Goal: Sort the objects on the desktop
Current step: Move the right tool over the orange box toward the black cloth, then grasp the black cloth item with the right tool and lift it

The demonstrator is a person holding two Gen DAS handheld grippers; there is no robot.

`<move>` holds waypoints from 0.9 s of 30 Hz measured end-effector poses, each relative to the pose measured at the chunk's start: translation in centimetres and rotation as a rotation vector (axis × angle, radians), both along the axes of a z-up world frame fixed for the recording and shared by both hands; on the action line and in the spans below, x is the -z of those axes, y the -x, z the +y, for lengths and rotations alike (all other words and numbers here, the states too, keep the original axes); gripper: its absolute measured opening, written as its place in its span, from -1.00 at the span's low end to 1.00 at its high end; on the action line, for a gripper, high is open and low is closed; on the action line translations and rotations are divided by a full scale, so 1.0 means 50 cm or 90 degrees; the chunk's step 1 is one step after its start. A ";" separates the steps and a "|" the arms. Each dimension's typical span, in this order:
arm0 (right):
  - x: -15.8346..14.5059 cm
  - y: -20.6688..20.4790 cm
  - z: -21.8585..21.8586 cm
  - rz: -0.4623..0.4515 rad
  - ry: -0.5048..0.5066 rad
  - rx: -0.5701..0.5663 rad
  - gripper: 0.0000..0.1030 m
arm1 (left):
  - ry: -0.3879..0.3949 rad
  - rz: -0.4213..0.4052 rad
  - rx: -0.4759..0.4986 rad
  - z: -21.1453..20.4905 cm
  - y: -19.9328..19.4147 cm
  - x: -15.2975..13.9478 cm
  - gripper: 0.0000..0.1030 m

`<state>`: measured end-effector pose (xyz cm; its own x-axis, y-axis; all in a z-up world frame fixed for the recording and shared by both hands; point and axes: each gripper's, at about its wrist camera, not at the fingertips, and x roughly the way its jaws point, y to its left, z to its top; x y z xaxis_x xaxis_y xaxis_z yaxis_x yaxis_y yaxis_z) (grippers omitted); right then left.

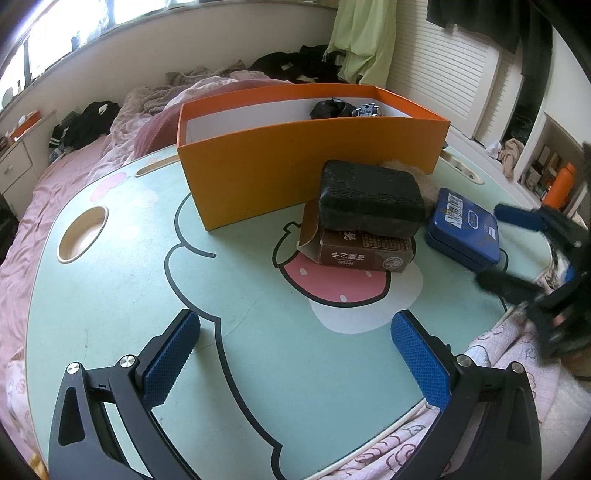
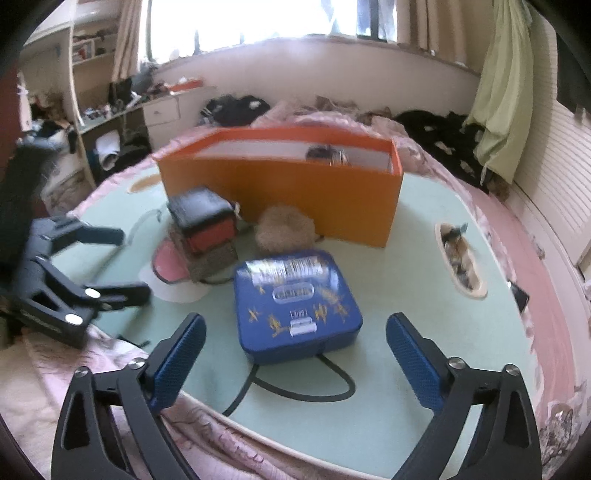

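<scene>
I'm over a mint cartoon lap table (image 1: 258,350) set on a pink bed (image 1: 55,192) in a cluttered bedroom. The blue tin (image 2: 297,306), square, with a barcode sticker and gold marks, lies near the orange box (image 2: 295,192). My right gripper (image 2: 295,363) and left gripper (image 1: 295,358) both gape wide, holding nothing.

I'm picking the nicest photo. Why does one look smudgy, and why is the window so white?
Right wrist view: blurred all over, so the blue tin and orange box look smeared, and the window glares white. Left wrist view: sharper, though the right gripper is smeared; the edges bend.
</scene>
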<state>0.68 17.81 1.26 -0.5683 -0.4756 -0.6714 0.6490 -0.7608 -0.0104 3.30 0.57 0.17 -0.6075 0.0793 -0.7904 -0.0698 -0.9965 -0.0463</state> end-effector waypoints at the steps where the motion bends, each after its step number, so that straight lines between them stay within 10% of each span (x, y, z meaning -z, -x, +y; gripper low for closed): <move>1: -0.014 0.002 0.004 0.002 0.012 -0.004 0.84 | 0.000 0.000 0.000 -0.001 0.001 -0.001 0.99; 9: -0.150 0.147 -0.021 -0.068 0.072 0.039 0.12 | -0.001 0.001 -0.001 -0.001 0.001 -0.001 0.99; 14: -0.174 0.260 -0.123 -0.086 0.010 0.053 0.10 | 0.000 0.001 -0.001 -0.002 0.001 -0.001 1.00; 24: -0.047 0.388 -0.315 -0.108 -0.263 0.097 0.31 | -0.001 0.003 -0.001 -0.004 0.002 -0.003 1.00; 27: 0.000 0.413 -0.322 -0.149 -0.295 0.125 -0.14 | -0.002 0.004 -0.003 -0.006 0.003 -0.005 1.00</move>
